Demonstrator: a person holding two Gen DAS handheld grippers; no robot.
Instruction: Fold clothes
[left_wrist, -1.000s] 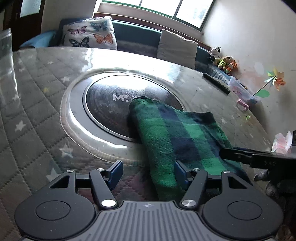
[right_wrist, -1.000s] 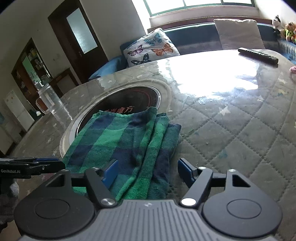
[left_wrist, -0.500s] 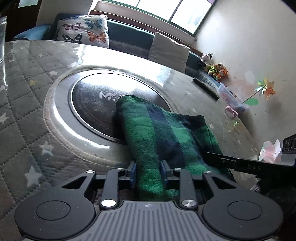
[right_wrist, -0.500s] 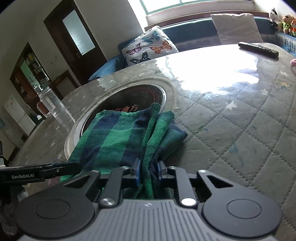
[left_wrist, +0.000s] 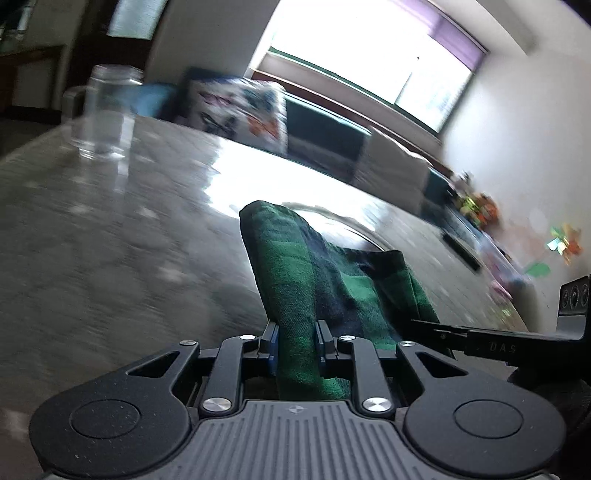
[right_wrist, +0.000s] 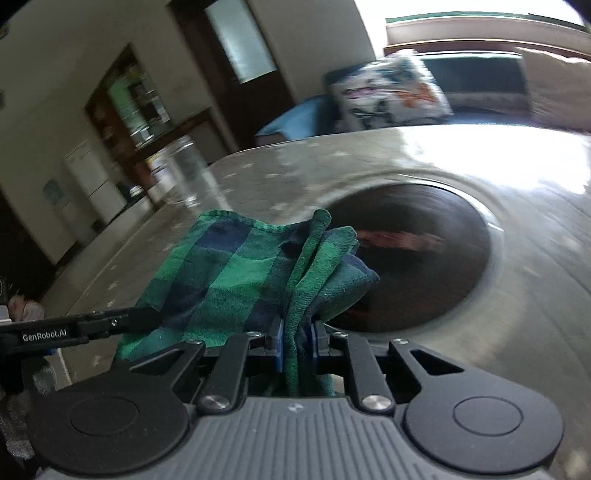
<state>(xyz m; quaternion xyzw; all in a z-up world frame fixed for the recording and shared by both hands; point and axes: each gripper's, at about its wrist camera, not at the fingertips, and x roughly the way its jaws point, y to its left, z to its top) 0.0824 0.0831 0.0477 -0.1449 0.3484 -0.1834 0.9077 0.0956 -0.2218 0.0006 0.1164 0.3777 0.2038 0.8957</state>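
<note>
On round quilted table (left_wrist: 92, 266), just above dark inset hotplate (right_wrist: 436, 258): green-and-navy plaid cloth (left_wrist: 317, 280), partly folded, near edge raised. Left gripper (left_wrist: 295, 341) clamped on one near corner, right gripper (right_wrist: 297, 341) clamped on bunched opposite corner. Likely risks: loose layers slipping out, uneven fold, glass jar (left_wrist: 105, 110) nearby knocked over.

"GenRobot.AI" marks left gripper (right_wrist: 122, 325) (its side arm).

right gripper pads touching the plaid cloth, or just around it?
Touching. Right wrist view: the right gripper has its blue pads pressed on a bunched fold of the green plaid cloth, with no gap.
</note>
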